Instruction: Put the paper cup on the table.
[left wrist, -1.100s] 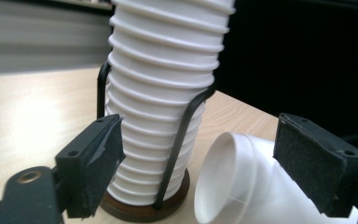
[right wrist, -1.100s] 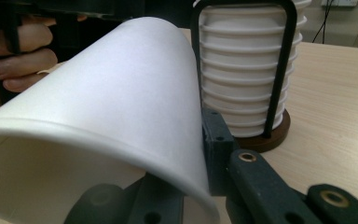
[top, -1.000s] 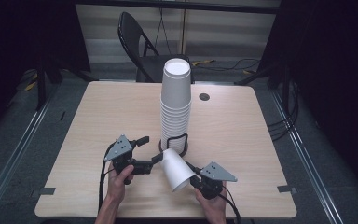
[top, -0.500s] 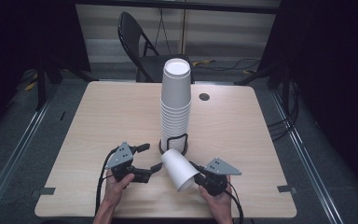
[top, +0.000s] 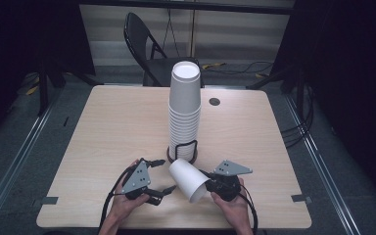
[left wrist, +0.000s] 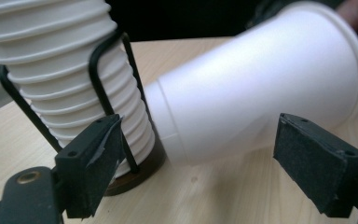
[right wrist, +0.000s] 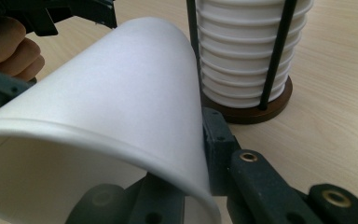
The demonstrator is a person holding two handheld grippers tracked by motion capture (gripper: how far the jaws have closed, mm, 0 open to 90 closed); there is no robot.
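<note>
A single white paper cup point(top: 188, 178) lies tilted above the table, its base toward the cup stack. My right gripper point(top: 207, 184) is shut on the cup's rim. In the right gripper view one finger point(right wrist: 216, 149) presses the outside of the cup point(right wrist: 112, 107) wall. My left gripper point(top: 165, 175) stands open just left of the cup. In the left gripper view the cup point(left wrist: 261, 88) lies beyond and between the wide-apart pads point(left wrist: 93, 163), untouched. A tall stack of white cups point(top: 184, 110) stands in a black wire holder point(top: 182, 152) just behind.
The holder's round brown base point(right wrist: 254, 109) rests on the light wooden table point(top: 112, 122). A small dark disc point(top: 214, 102) lies at the table's far right. A black folding chair point(top: 147, 49) stands behind the table. The person's hand point(right wrist: 9, 46) grips the left gripper.
My left gripper has moved toward the table's near edge and a little lower, closer beside the cup. The right gripper and its cup have barely shifted.
</note>
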